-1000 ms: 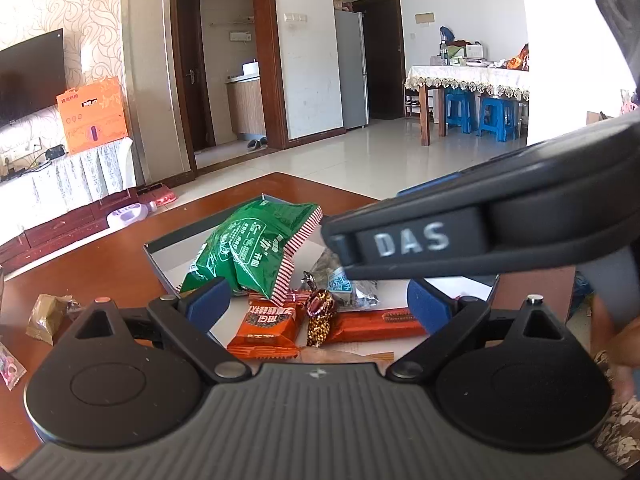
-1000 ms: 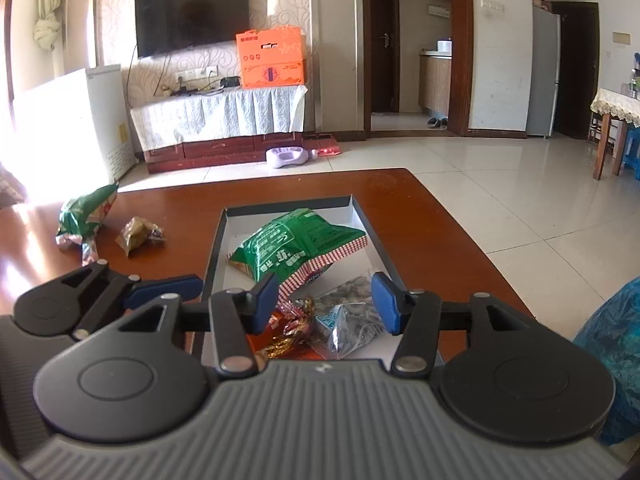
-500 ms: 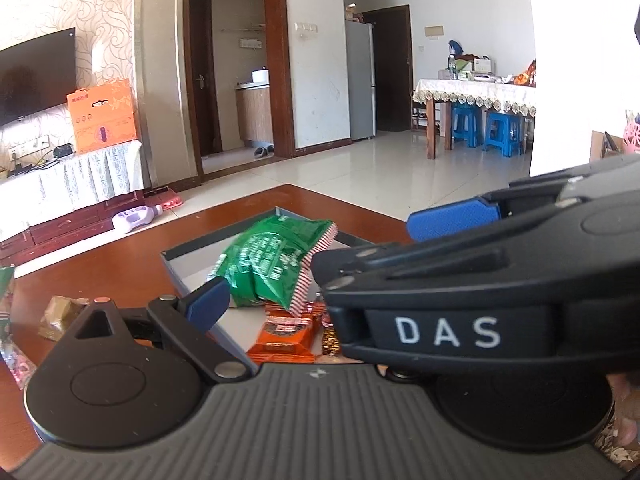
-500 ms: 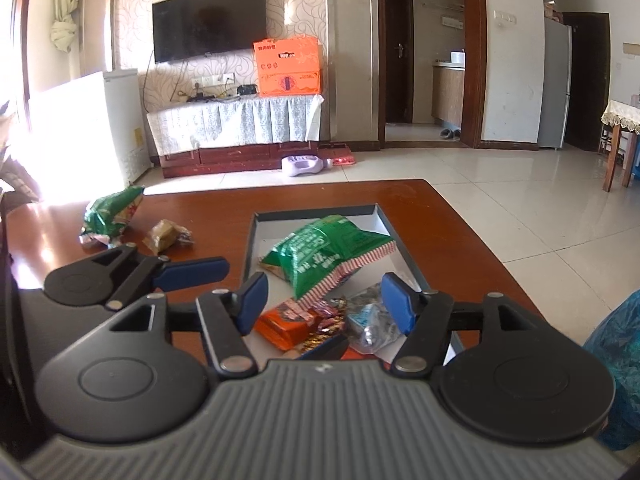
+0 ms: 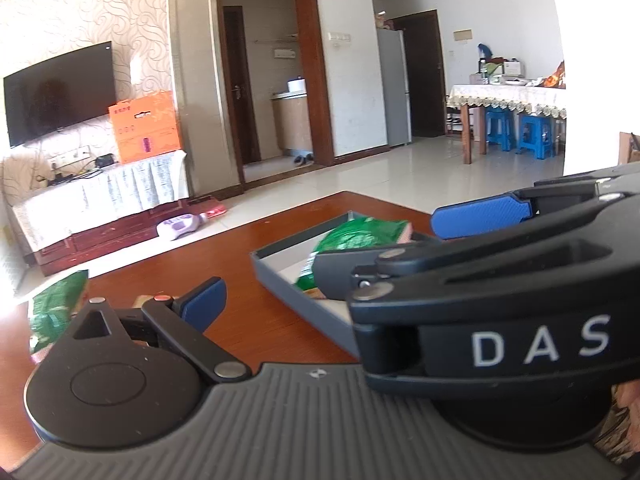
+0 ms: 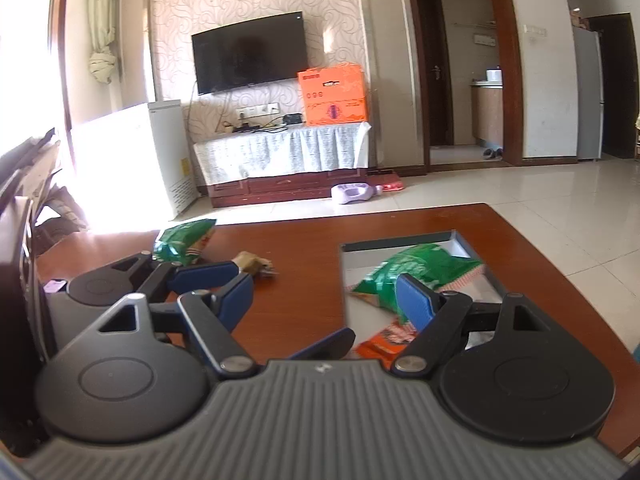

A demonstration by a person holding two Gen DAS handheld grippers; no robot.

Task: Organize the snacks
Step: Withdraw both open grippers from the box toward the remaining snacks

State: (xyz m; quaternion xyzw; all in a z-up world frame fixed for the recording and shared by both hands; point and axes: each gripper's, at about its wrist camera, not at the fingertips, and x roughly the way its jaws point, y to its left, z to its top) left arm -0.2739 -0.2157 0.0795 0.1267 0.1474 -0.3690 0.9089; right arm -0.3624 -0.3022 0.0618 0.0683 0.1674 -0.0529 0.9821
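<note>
The tray (image 6: 400, 245) ran lengthwise up-frame at right, holding one green bag (image 6: 416, 270); a second green bag (image 6: 182, 240) lay upper left. The right gripper (image 6: 326, 296) was spread apart, empty; left gripper (image 6: 208, 274): cannot tell.

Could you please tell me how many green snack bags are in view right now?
2. One green bag lies inside the grey tray; the other green bag lies on the wooden table, left of the tray. More could be hidden behind the grippers.
</note>
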